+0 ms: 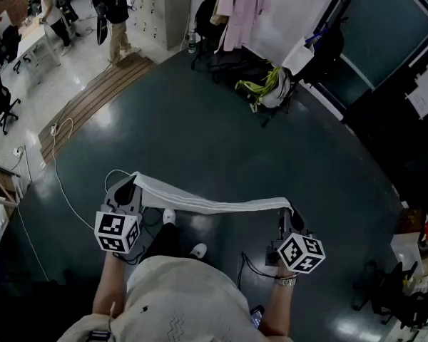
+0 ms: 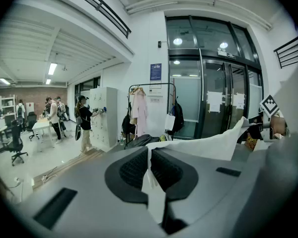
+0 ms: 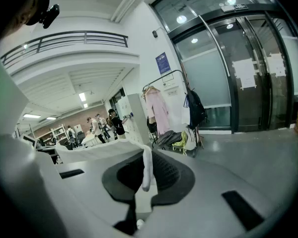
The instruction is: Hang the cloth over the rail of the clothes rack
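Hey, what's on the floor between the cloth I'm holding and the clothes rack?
Nothing: the head view shows only bare dark floor between the cloth and the clothes rack.

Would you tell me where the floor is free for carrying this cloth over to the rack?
The dark floor between the cloth and the clothes rack is bare. It is crowded elsewhere: bags are piled at the rack's foot, a pink garment hangs on it, and a white cable trails along the left.
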A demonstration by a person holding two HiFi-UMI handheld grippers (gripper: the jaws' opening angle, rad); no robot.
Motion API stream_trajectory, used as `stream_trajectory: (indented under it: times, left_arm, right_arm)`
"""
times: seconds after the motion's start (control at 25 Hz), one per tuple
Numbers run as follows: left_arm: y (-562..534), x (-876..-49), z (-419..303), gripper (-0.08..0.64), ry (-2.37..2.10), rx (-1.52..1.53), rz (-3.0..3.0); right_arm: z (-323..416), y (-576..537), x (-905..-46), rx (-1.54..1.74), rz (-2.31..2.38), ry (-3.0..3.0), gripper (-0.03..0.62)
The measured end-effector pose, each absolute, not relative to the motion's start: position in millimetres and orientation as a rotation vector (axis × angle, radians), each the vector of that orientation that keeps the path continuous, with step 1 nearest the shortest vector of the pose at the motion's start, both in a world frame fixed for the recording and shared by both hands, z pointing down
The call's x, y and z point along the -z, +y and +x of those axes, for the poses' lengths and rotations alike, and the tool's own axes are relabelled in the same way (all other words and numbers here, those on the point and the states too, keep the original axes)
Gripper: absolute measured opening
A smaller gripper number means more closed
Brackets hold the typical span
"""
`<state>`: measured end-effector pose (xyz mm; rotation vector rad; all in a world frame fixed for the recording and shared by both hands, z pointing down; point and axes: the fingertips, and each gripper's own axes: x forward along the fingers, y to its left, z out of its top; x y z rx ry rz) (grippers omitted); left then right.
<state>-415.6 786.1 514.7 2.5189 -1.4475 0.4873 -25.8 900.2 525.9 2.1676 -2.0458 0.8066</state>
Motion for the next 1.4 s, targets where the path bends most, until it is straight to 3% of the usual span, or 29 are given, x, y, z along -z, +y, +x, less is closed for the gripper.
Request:
stream_trajectory:
  times: [0.28, 0.92, 1.4]
  left_arm:
    - [712, -524, -420, 0.021, -1.372, -0.465, 2.534]
    - [523, -524, -508, 0.021, -1.359, -0.433, 2.569]
    - [423, -545, -470, 0.021, -1.438, -0.532, 2.474]
  right_arm:
    - [-37, 844, -521, -0.822, 2.192, -1.952, 0.029]
    - [-129, 672, -514, -0.810, 2.260, -1.913, 0.029]
    - [-75, 535, -541, -0.884, 2.164, -2.009, 0.029]
